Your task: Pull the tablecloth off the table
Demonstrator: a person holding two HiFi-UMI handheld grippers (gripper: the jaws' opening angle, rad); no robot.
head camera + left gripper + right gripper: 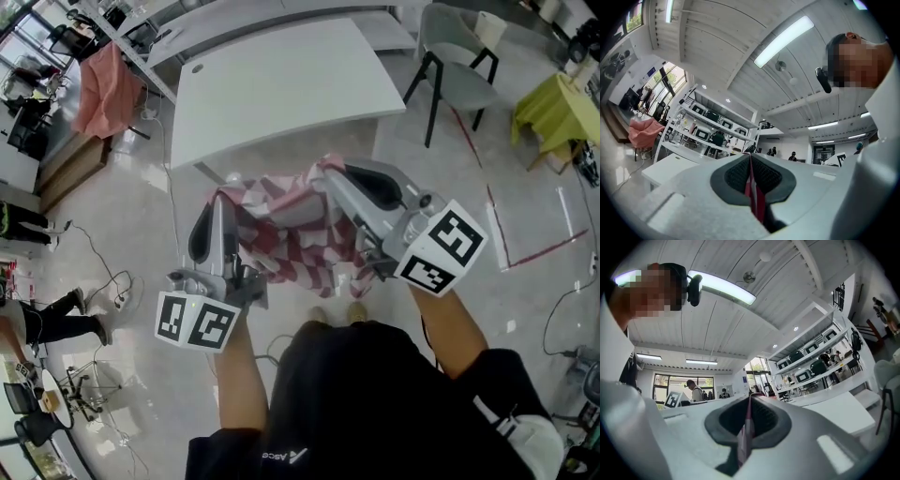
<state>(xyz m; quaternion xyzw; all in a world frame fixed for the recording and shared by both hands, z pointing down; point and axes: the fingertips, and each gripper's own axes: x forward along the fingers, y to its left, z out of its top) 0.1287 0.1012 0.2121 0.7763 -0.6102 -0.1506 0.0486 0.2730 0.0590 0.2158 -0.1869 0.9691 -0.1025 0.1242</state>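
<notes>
In the head view, we held the red-and-white checked tablecloth [292,234] bunched in the air between our left gripper [223,195] and right gripper [330,174]. It hung clear of the white table [281,84] just beyond it. In the left gripper view, the jaws were pinched together on a thin red fold of the cloth. In the right gripper view, the jaws likewise clamped a pale pink-and-white edge, with the dark pads pressed against the fabric.

Tablecloth [291,234] before table [281,84]; chair [459,70] right of table.
</notes>
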